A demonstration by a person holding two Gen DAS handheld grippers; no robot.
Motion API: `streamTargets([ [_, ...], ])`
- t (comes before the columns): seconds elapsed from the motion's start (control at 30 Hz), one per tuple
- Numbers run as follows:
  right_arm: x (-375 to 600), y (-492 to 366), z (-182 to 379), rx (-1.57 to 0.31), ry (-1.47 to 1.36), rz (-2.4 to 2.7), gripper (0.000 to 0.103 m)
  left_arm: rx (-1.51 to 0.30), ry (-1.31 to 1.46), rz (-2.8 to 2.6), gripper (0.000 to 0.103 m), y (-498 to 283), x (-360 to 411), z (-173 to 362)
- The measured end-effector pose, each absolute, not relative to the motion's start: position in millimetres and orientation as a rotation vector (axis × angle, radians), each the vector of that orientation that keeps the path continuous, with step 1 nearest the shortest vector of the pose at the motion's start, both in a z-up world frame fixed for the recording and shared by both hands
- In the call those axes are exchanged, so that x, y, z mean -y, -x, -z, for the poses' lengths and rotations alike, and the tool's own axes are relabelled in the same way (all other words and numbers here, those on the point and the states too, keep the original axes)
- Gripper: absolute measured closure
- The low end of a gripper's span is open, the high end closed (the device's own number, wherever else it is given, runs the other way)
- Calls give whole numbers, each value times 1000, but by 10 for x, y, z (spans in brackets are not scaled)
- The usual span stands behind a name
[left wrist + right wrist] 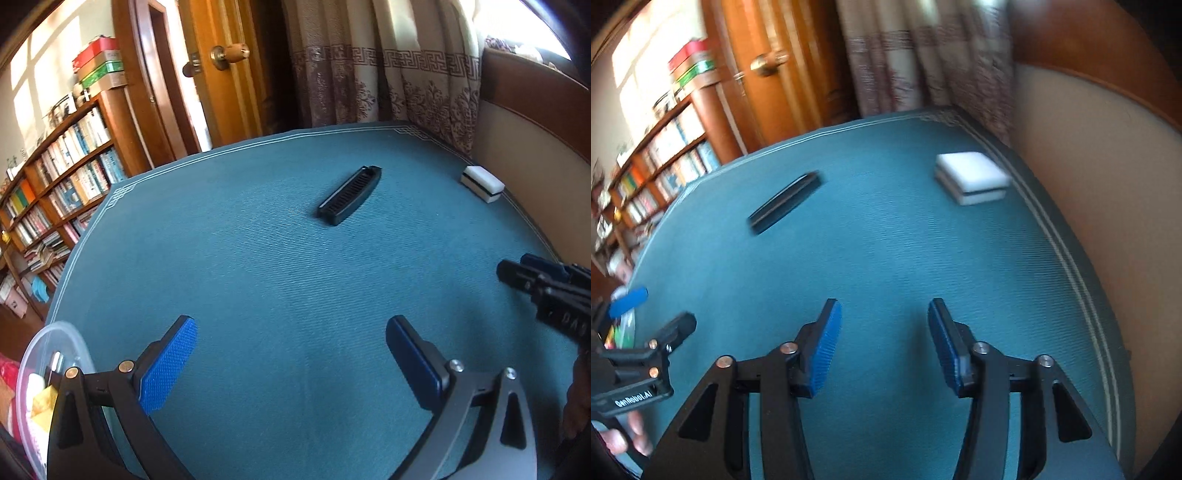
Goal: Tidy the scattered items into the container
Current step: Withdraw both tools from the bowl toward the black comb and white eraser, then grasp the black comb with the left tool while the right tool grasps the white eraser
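Observation:
A long black ribbed comb-like piece (349, 195) (785, 202) lies mid-table on the teal cloth. A white sponge block with a dark stripe (482, 183) (973, 178) sits near the far right edge. My left gripper (291, 332) is open above bare cloth, well short of the black piece. A clear plastic container (40, 350) holding several small items stands just left of it. My right gripper (884, 314) is open too, nothing between its blue pads, nearer the sponge than the black piece. Each gripper shows at the edge of the other's view: right gripper (517, 275), left gripper (655, 312).
The teal cloth (258, 258) covers the table. A padded headboard (535, 177) runs along the right side. Curtains (369, 66) and a wooden door (221, 66) stand behind the table, a bookshelf (66, 177) at left. A hand (624, 439) holds the left gripper.

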State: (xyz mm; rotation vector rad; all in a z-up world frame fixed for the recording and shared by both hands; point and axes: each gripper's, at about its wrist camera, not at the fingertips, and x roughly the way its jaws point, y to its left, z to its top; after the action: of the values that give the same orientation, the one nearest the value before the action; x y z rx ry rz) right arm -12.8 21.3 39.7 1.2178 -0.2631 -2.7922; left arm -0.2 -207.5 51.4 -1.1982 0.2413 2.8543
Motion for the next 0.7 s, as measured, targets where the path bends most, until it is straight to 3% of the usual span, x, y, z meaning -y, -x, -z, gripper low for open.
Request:
streamTargets([
  [0.13,-521,303,-445,352,-1229,2816,41,-261,1202,-2826,1,219,1989,-505],
  [0.7,-1085,1033,-583,387,-1119,2902,33,-290,1173,-2746,1,1132,1867,-486],
])
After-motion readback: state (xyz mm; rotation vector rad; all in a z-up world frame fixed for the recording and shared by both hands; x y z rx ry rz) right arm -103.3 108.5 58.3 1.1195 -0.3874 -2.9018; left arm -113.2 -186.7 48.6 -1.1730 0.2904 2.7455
